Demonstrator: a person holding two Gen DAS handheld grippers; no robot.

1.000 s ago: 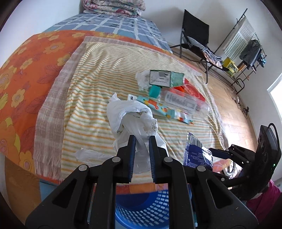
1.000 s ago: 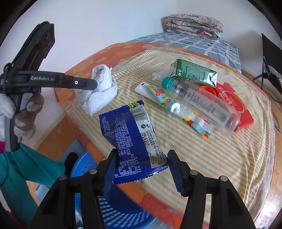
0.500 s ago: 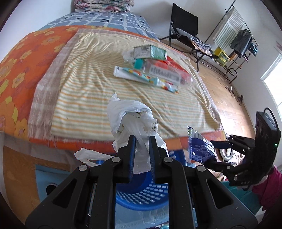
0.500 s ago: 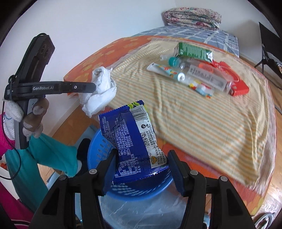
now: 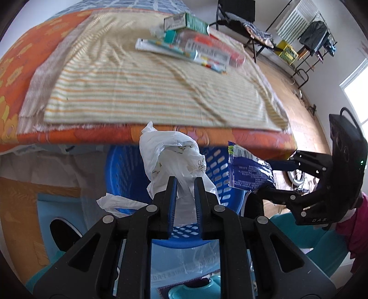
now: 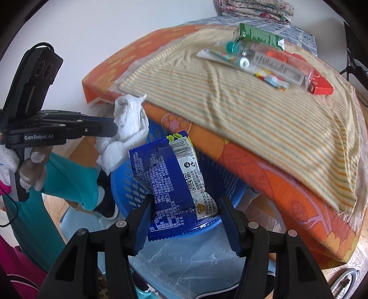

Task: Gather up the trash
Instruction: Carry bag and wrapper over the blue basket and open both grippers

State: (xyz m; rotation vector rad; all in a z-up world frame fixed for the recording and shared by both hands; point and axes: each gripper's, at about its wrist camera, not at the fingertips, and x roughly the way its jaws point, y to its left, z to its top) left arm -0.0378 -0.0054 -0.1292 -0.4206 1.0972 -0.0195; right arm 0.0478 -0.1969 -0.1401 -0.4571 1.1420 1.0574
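Note:
My left gripper (image 5: 185,184) is shut on a crumpled white plastic bag (image 5: 171,158), which hangs over the blue slotted basket (image 5: 119,170) on the floor by the bed. A blue snack wrapper (image 6: 171,179) is clamped between the pads of my right gripper (image 6: 185,204), also above the blue basket (image 6: 124,184). In the left wrist view the right gripper (image 5: 269,177) holds the wrapper (image 5: 246,172) at the basket's right rim. In the right wrist view the left gripper (image 6: 112,125) grips the white bag (image 6: 128,122) at the upper left.
On the striped cloth (image 5: 149,82) over the orange bed lie a green carton (image 6: 257,35), a clear bottle (image 6: 271,62), a toothpaste tube (image 6: 223,57) and a red pack (image 6: 322,86). A person's teal-clad leg (image 6: 69,179) stands beside the basket. A chair (image 5: 237,13) and a rack (image 5: 308,39) stand beyond.
Both grippers have drawn back off the bed and sunk, carrying the white bag and the blue wrapper from above the cloth to above the blue basket. Neither grip has altered.

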